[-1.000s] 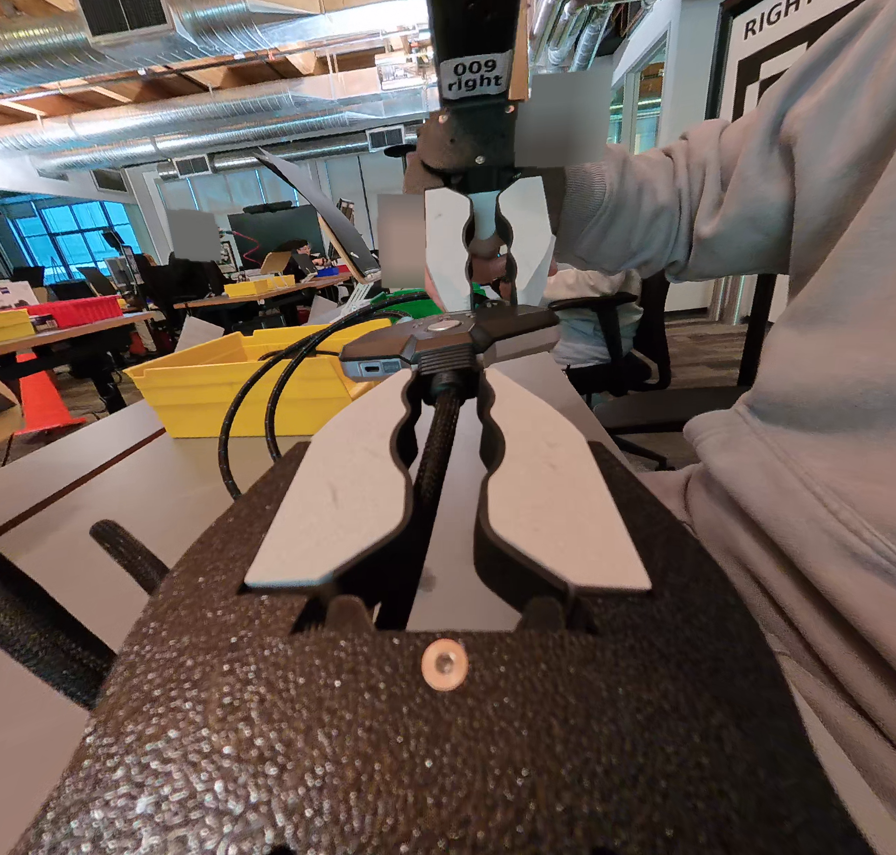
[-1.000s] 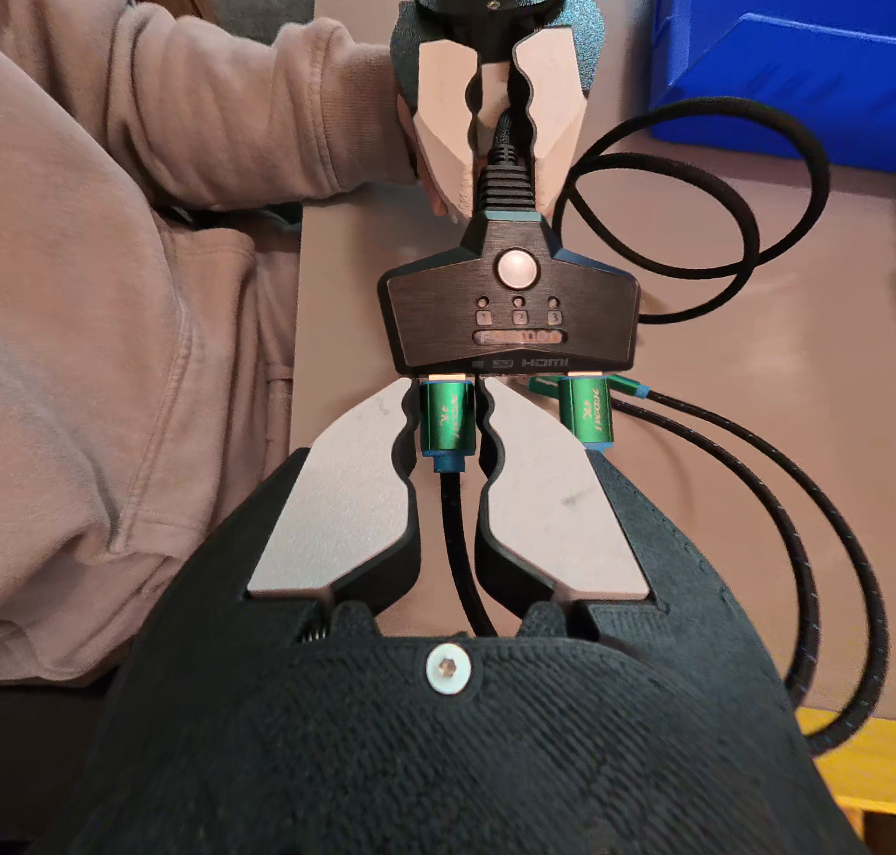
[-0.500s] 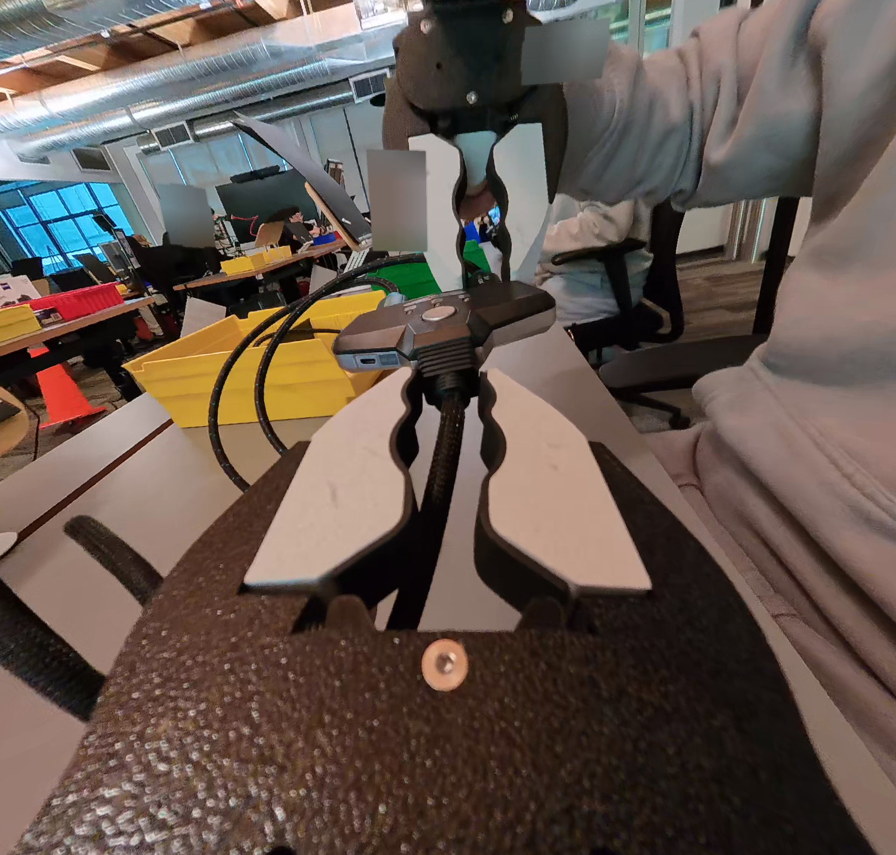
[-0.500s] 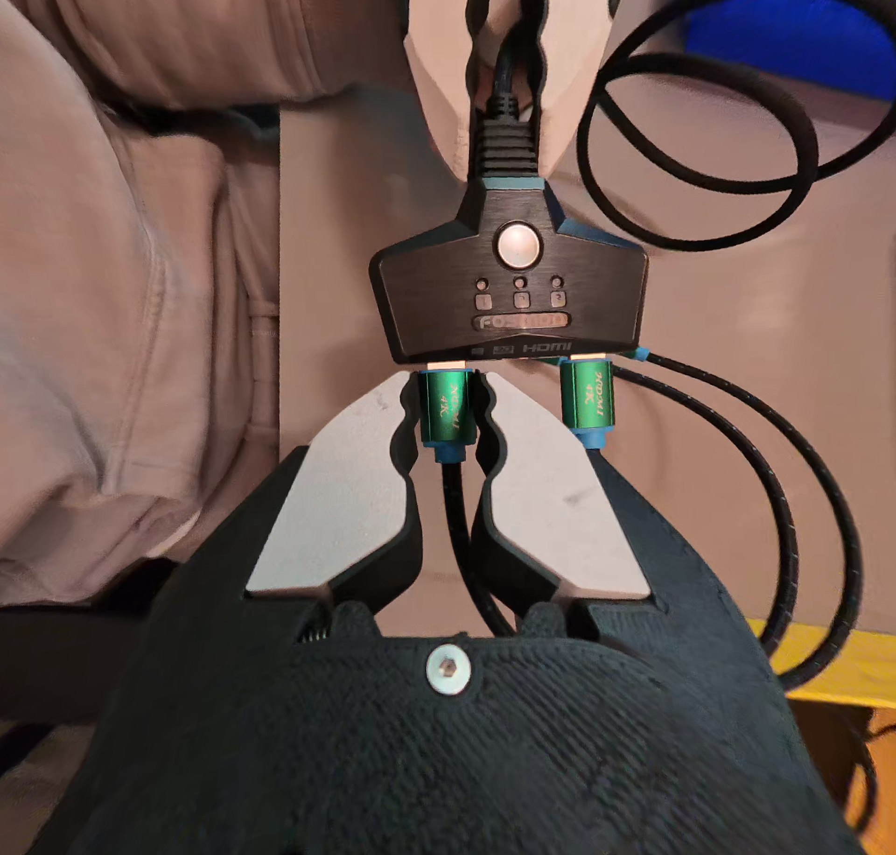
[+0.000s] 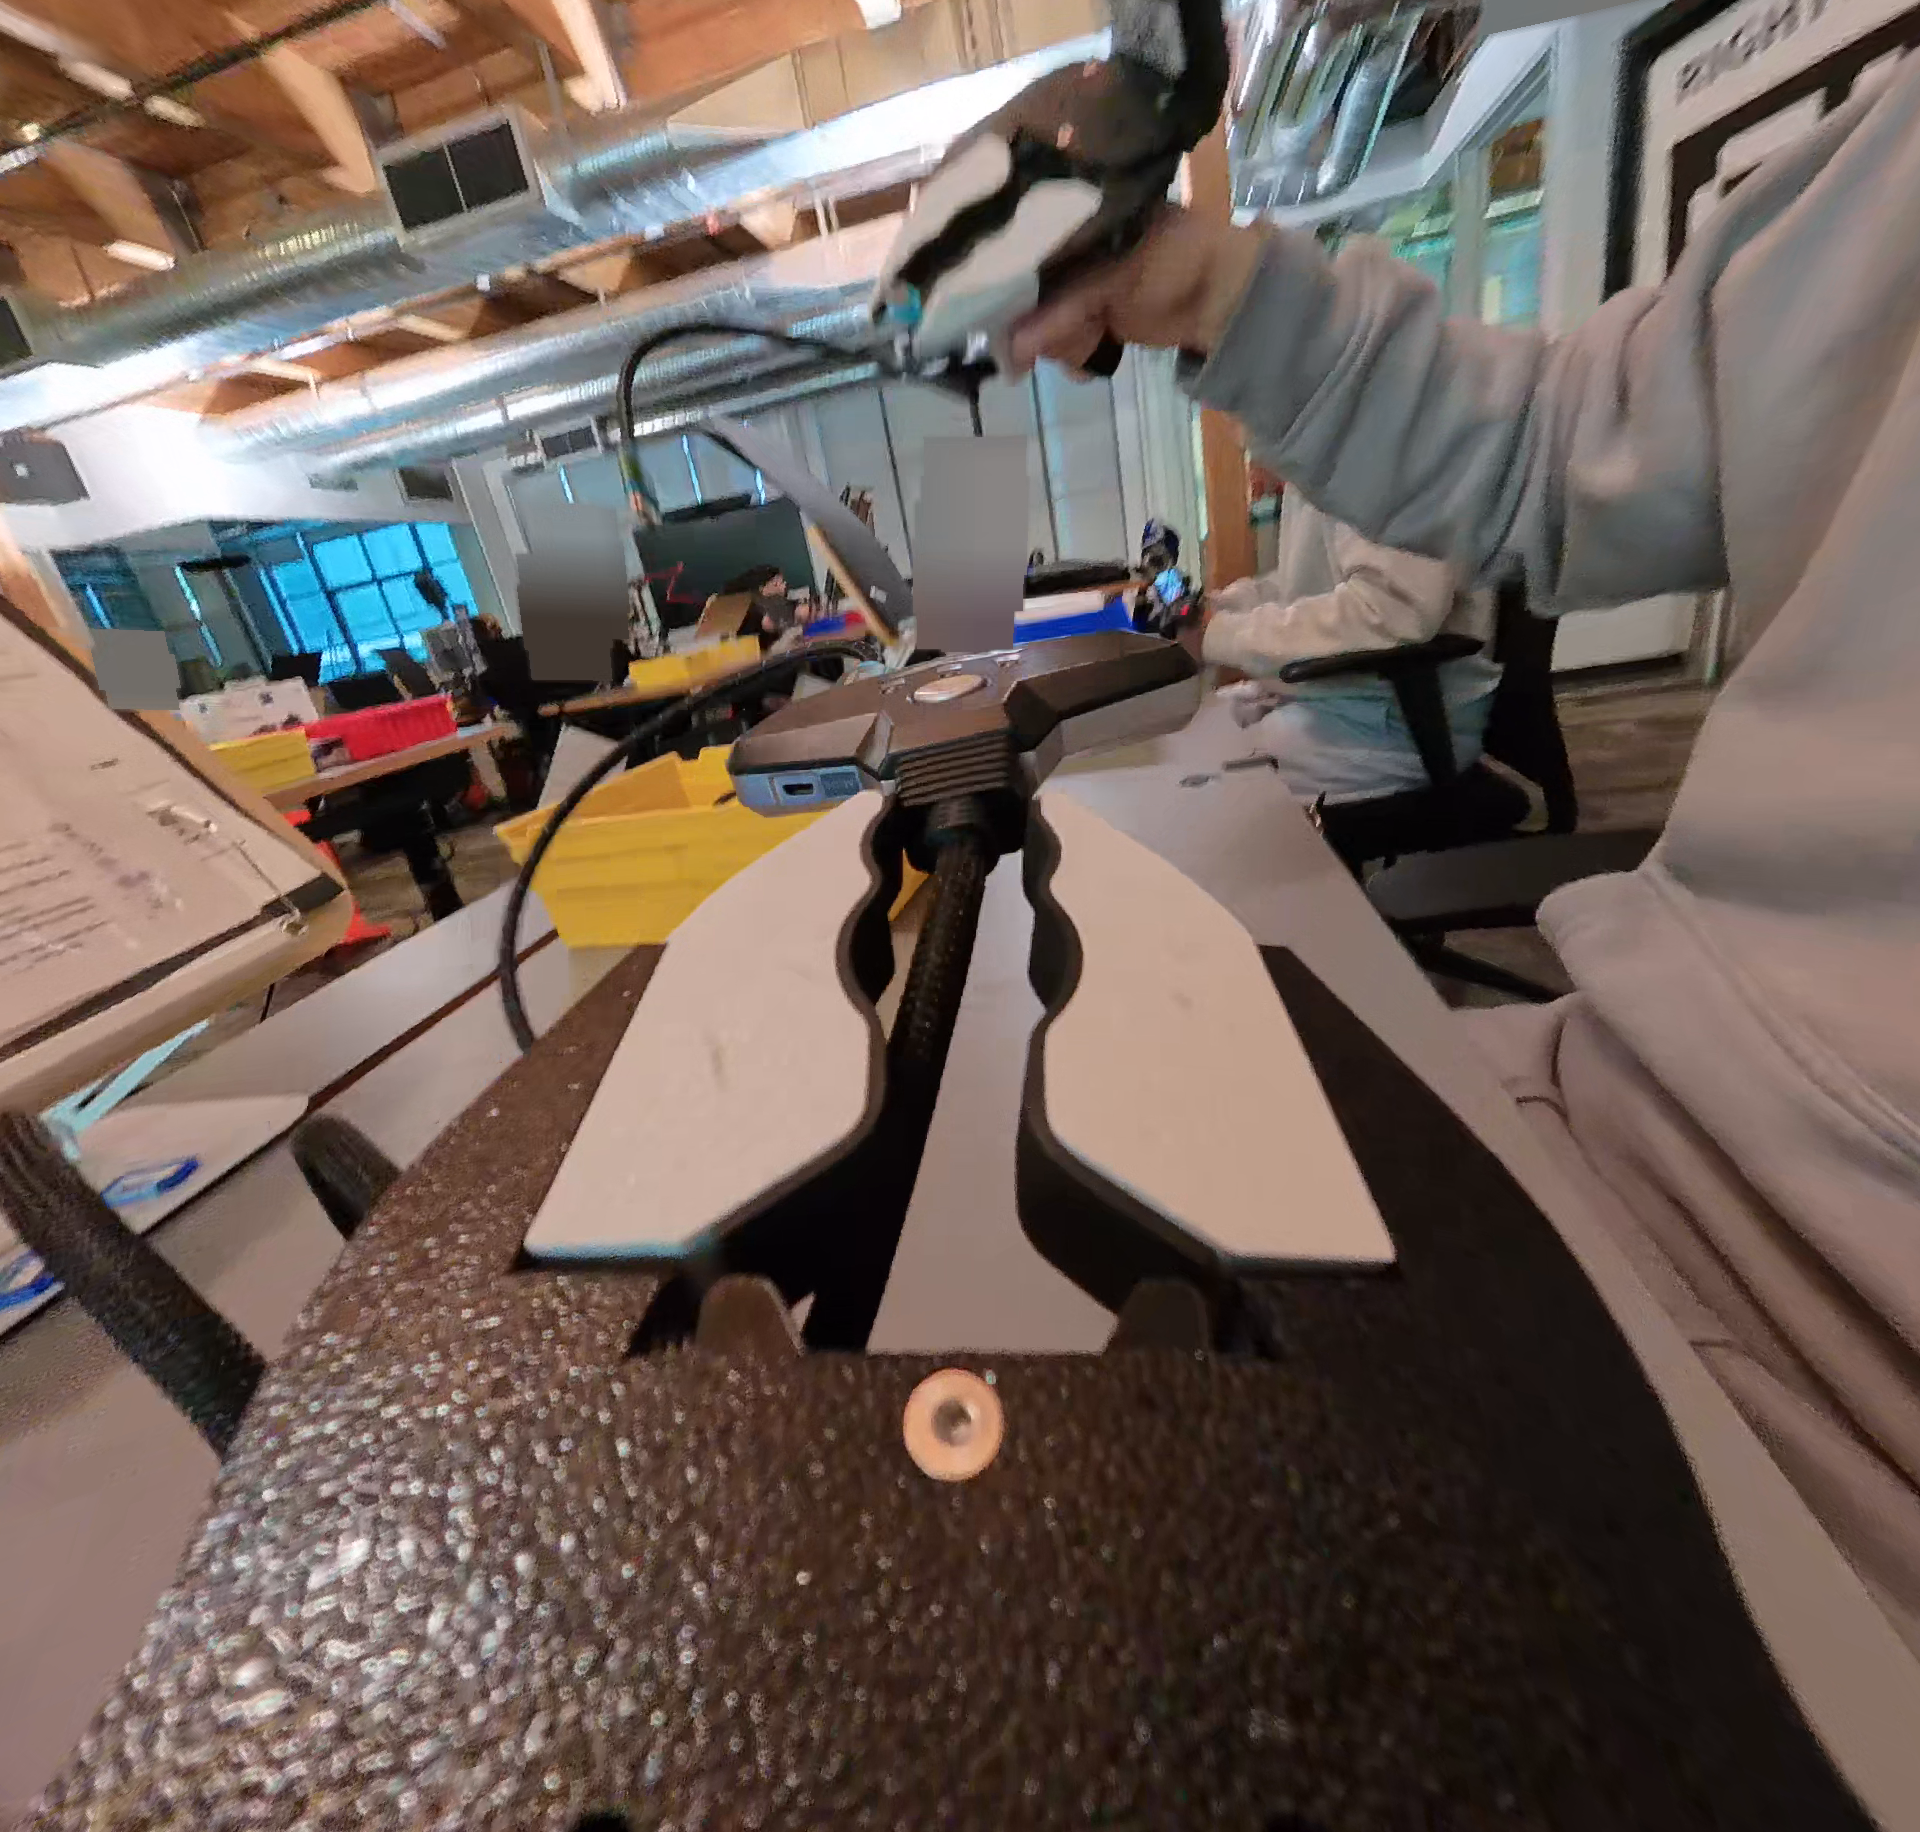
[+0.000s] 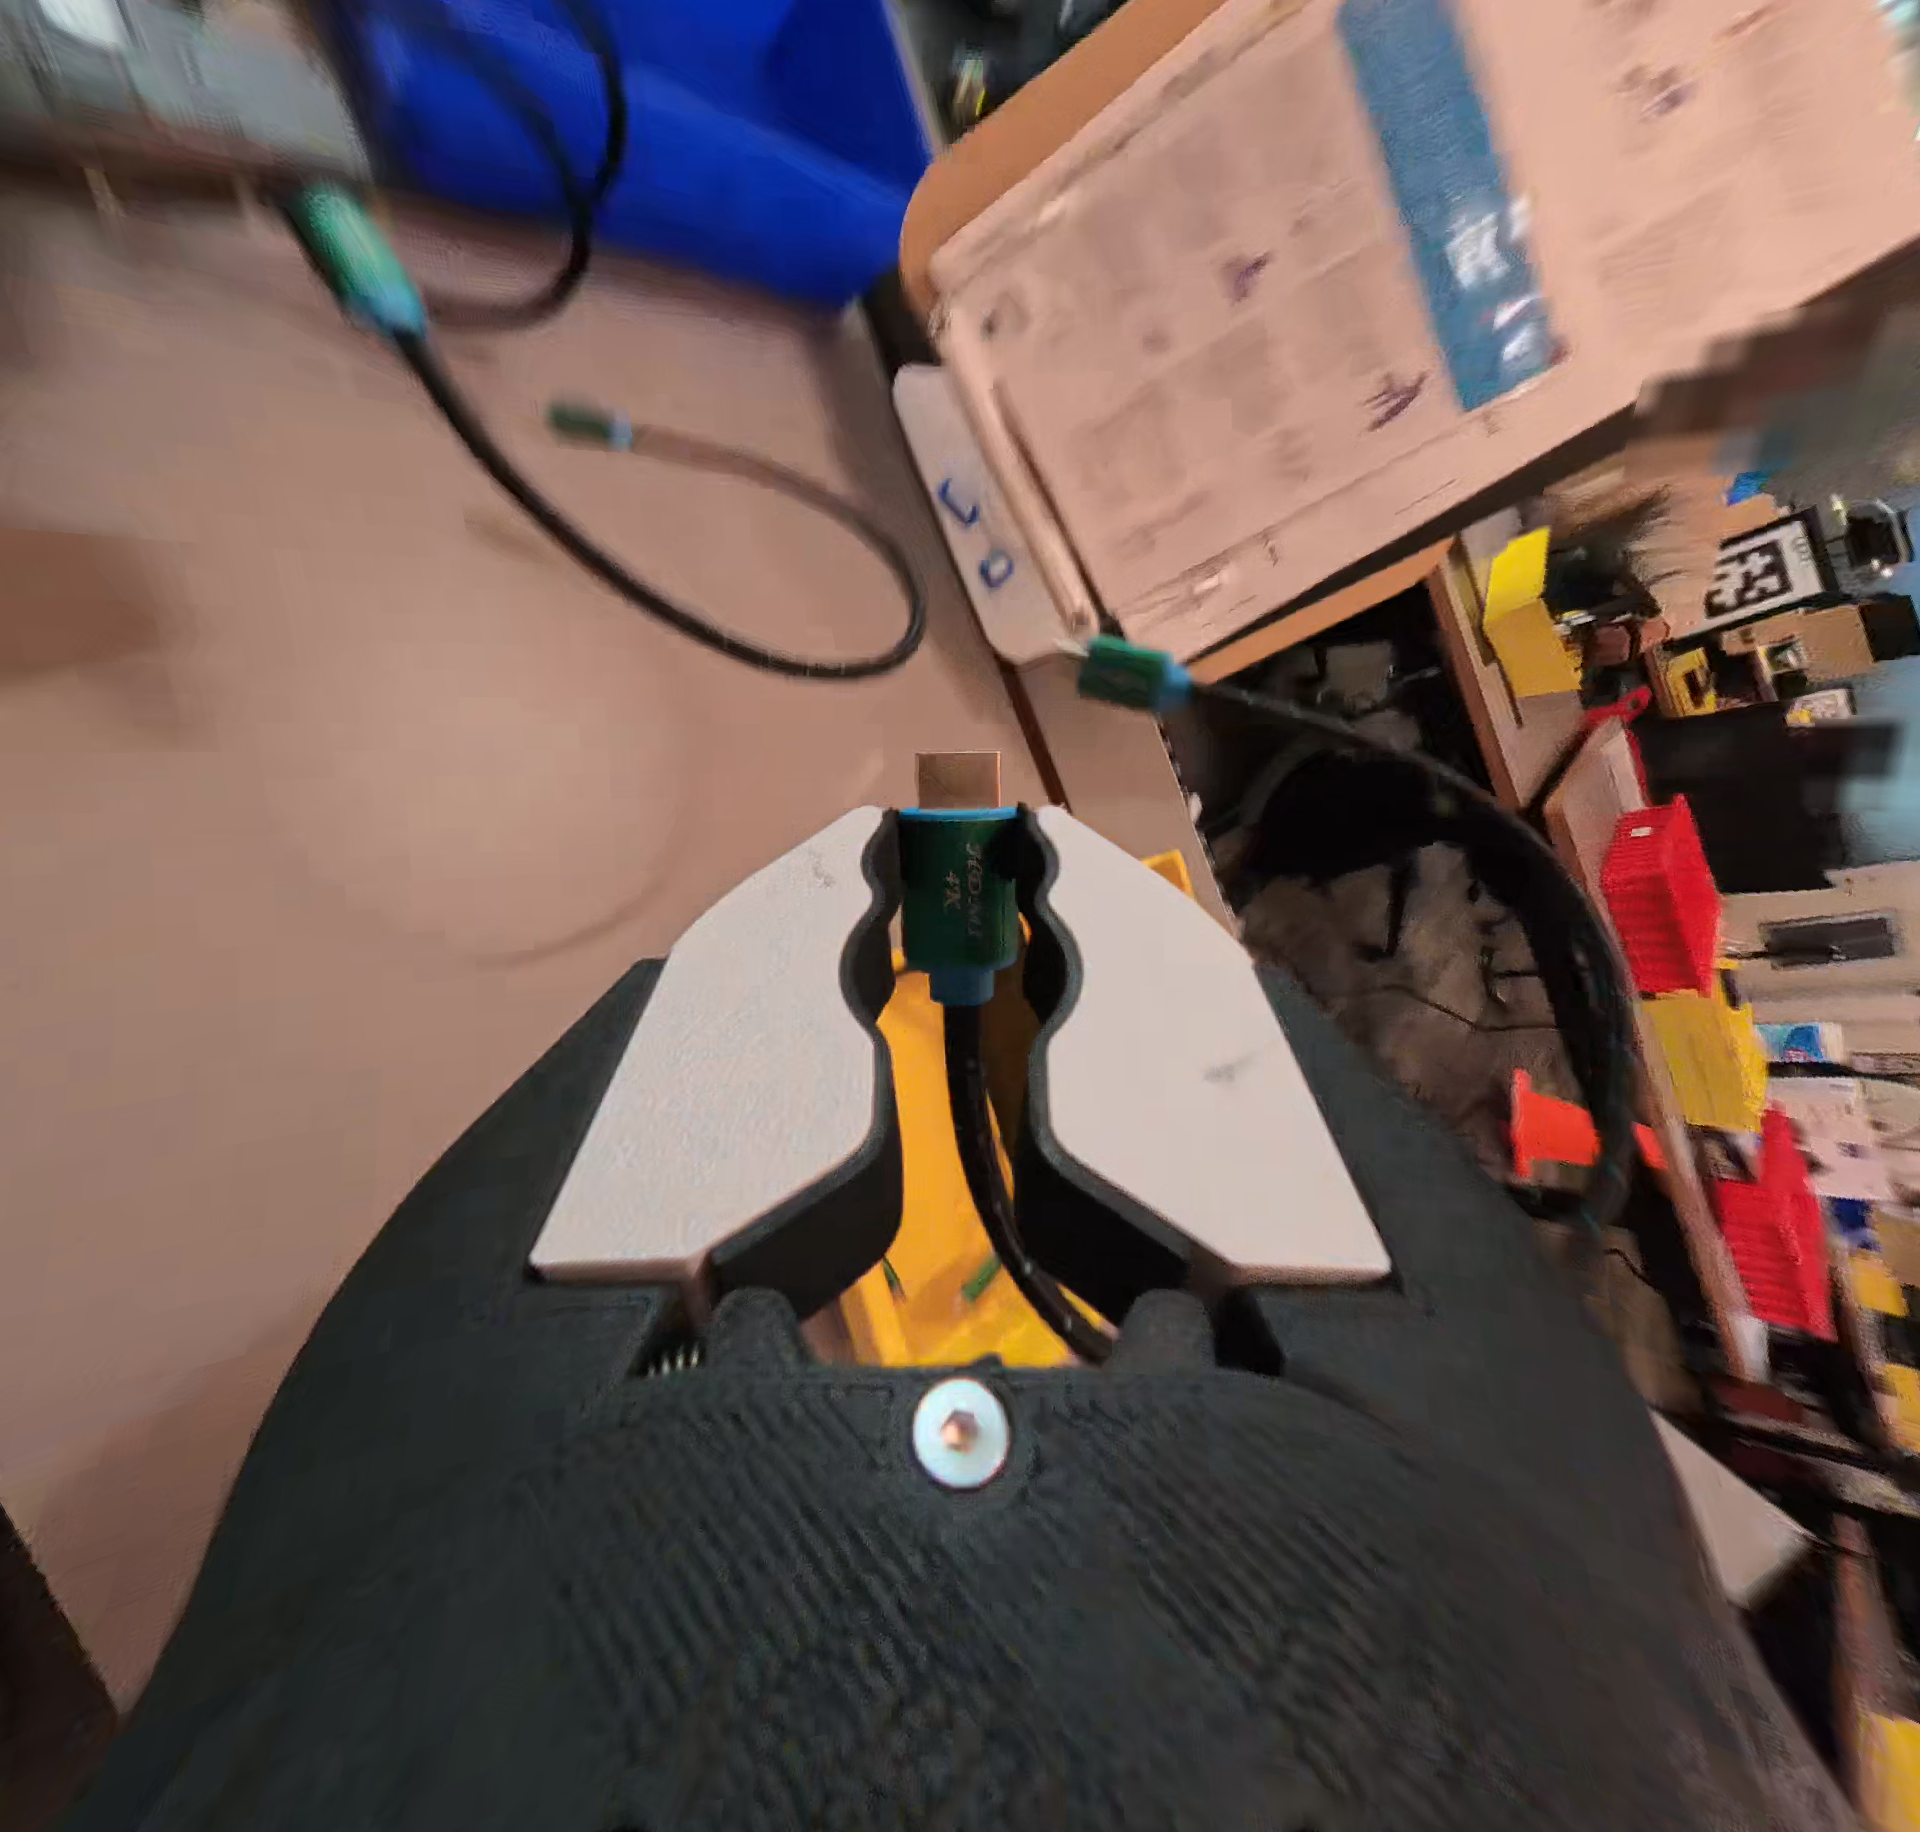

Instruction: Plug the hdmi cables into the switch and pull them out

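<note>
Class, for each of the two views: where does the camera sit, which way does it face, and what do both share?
Left wrist view: behind the left gripper, level along the table to the switch; sleeve at right.
Right wrist view: behind the right gripper, tilted down at the table, clamping a green plug.
Shared: right gripper, its cable.

motion blur smears the blue bin (image 6: 665,89) and far cable plugs (image 6: 358,260).
</note>
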Action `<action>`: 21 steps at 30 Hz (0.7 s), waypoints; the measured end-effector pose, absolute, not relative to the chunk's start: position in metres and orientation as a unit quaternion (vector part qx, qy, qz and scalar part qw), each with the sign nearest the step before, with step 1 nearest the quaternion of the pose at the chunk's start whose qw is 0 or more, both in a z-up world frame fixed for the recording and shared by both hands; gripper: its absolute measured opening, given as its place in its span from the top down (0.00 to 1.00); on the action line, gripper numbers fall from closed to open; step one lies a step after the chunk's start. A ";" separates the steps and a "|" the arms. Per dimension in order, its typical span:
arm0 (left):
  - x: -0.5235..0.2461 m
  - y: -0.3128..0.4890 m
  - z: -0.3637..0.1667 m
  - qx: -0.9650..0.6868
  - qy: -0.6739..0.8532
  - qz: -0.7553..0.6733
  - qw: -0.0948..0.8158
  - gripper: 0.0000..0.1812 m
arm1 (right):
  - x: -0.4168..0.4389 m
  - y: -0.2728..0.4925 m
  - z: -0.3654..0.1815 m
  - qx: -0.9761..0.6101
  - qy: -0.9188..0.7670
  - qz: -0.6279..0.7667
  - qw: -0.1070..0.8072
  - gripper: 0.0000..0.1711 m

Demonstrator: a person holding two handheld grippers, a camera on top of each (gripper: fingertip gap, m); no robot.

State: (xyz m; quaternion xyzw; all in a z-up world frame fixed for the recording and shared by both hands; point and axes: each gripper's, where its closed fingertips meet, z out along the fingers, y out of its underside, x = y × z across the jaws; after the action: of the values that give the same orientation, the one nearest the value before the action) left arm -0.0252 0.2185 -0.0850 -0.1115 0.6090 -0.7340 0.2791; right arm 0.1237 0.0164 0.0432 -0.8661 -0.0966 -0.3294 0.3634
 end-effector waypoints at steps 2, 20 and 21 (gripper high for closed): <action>-0.022 0.211 -0.091 -0.115 0.633 -0.714 0.278 0.88 | 0.118 0.022 0.055 -0.837 -0.084 -0.314 0.440 0.88; -0.020 0.220 -0.097 -0.130 0.620 -0.729 0.260 0.88 | 0.244 -0.068 -0.127 -0.893 -0.014 -0.317 0.319 0.88; -0.020 0.218 -0.098 -0.128 0.620 -0.730 0.257 0.88 | 0.245 -0.061 -0.132 -0.892 -0.008 -0.309 0.329 0.88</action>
State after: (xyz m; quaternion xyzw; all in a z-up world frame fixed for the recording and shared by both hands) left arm -0.0200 0.2184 -0.0978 -0.1283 0.6204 -0.7297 0.2571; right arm 0.2454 -0.0608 -0.1325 -0.8920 -0.0084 -0.3094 0.3295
